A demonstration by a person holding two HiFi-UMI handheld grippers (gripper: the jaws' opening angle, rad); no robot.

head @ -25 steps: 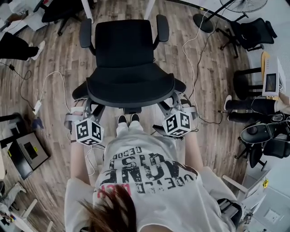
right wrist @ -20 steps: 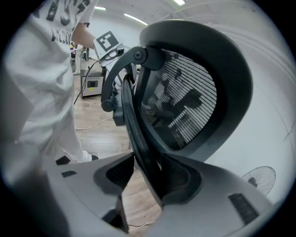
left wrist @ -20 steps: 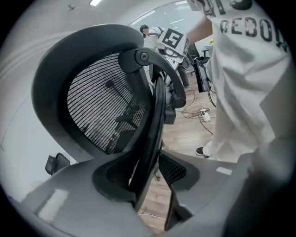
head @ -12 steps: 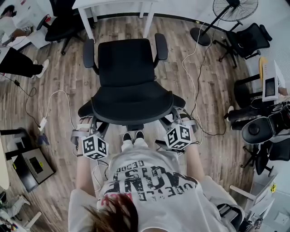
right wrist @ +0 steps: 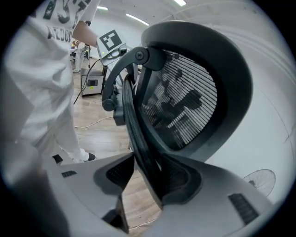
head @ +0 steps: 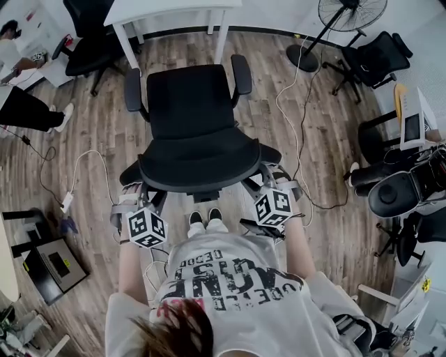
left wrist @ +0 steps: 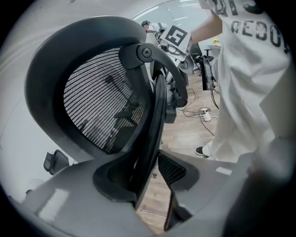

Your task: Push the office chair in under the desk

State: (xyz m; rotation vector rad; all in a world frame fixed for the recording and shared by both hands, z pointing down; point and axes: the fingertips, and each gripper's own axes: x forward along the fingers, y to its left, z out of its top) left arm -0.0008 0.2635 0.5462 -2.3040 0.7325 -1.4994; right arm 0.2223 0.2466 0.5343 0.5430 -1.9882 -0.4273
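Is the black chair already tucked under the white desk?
No. In the head view the black office chair with armrests stands on the wooden floor, and its whole seat is short of the white desk.

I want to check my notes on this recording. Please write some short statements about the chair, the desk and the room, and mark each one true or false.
1. The office chair is already under the white desk. False: its seat stands on the floor, short of the desk.
2. The person stands behind the chair's backrest. True.
3. The right tongs grip an armrest. False: the backrest's rim stands between their open jaws.
4. In the head view, a standing fan is to the right of the desk. True.
5. The floor is carpeted. False: it is wooden planks.
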